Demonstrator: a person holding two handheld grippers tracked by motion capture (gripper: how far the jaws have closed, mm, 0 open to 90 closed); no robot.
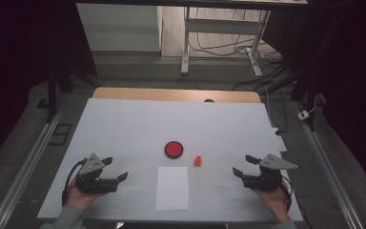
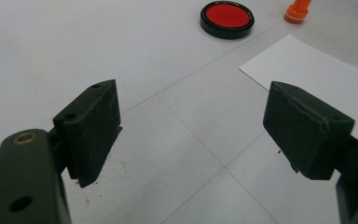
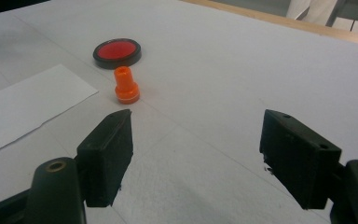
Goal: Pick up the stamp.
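A round red pad in a black case [image 1: 174,149] lies at the middle of the white table cover. Just right of it stands a small orange stamp [image 1: 198,161], upright. A white sheet of paper [image 1: 172,187] lies in front of both. My left gripper [image 1: 115,169] rests open at the front left, held by a hand, its jaws wide apart and empty. My right gripper [image 1: 244,165] sits open at the front right, also empty. The left gripper view shows the red pad [image 2: 227,18], the stamp [image 2: 297,11] and the paper [image 2: 321,79] ahead; the right gripper view shows the stamp [image 3: 126,85], pad [image 3: 117,52] and paper [image 3: 25,105].
The white cover [image 1: 124,129] spans a wooden table whose far edge [image 1: 176,94] shows bare. Beyond it are desk legs [image 1: 186,43] and cables on the floor [image 1: 228,47]. Metal rails [image 1: 24,167] run along both sides.
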